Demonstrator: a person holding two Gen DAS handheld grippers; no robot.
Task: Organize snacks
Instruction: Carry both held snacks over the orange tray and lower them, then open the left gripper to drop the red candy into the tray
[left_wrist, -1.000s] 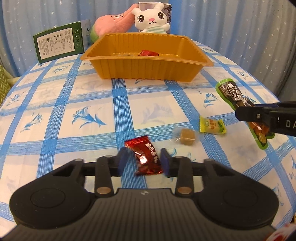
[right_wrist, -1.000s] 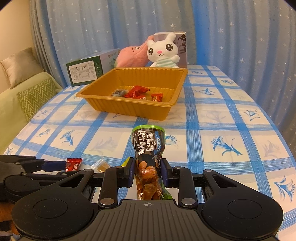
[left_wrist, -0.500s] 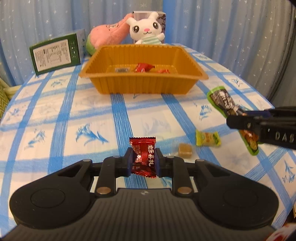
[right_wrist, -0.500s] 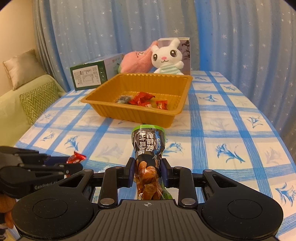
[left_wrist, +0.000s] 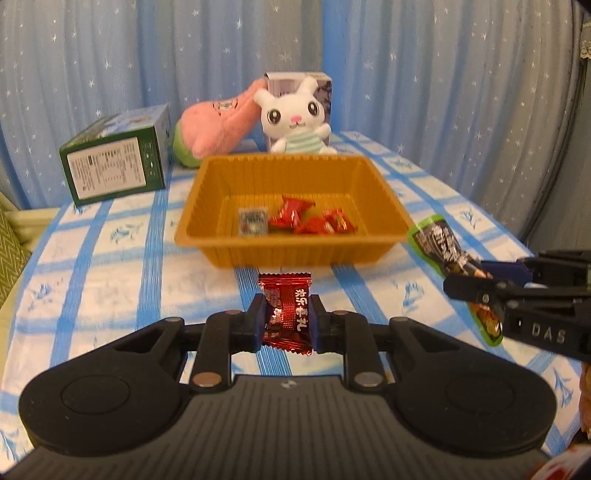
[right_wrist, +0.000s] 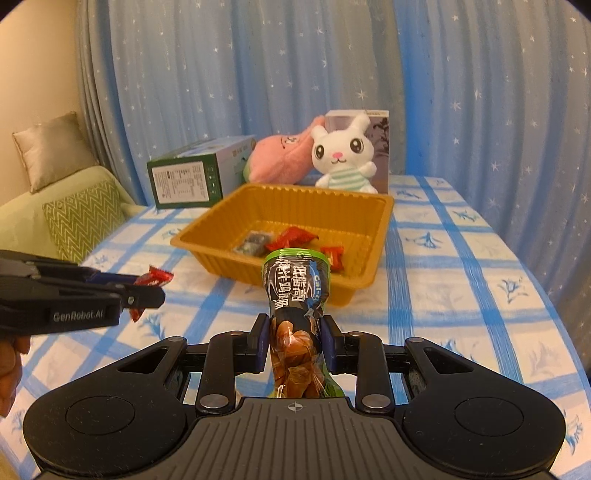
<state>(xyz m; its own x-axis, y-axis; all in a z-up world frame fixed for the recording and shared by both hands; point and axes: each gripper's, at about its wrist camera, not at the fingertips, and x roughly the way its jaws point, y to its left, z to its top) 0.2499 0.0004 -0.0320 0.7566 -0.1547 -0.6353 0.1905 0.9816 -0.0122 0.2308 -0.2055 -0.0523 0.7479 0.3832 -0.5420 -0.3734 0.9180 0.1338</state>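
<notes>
My left gripper (left_wrist: 287, 325) is shut on a red candy wrapper (left_wrist: 286, 310) and holds it above the table, in front of the orange tray (left_wrist: 210, 221). My right gripper (right_wrist: 295, 341) is shut on a long green-and-black snack pouch (right_wrist: 295, 291), also lifted, in front of the tray (right_wrist: 380, 229). The tray holds several red candies (left_wrist: 295, 218) and a small dark packet (left_wrist: 253, 220). The right gripper with its pouch (left_wrist: 439, 240) shows at the right of the left wrist view. The left gripper with its candy (right_wrist: 153, 277) shows at the left of the right wrist view.
A green box (left_wrist: 114, 173), a pink plush (left_wrist: 214, 125), a white bunny plush (left_wrist: 295, 122) and a carton (left_wrist: 295, 79) stand behind the tray. The blue-checked tablecloth (right_wrist: 461, 295) covers the table. A sofa with cushions (right_wrist: 74, 214) is to the left.
The left gripper closed on the red candy and lifted it off the table toward the tray. The right gripper carried the pouch up and closer to the tray.
</notes>
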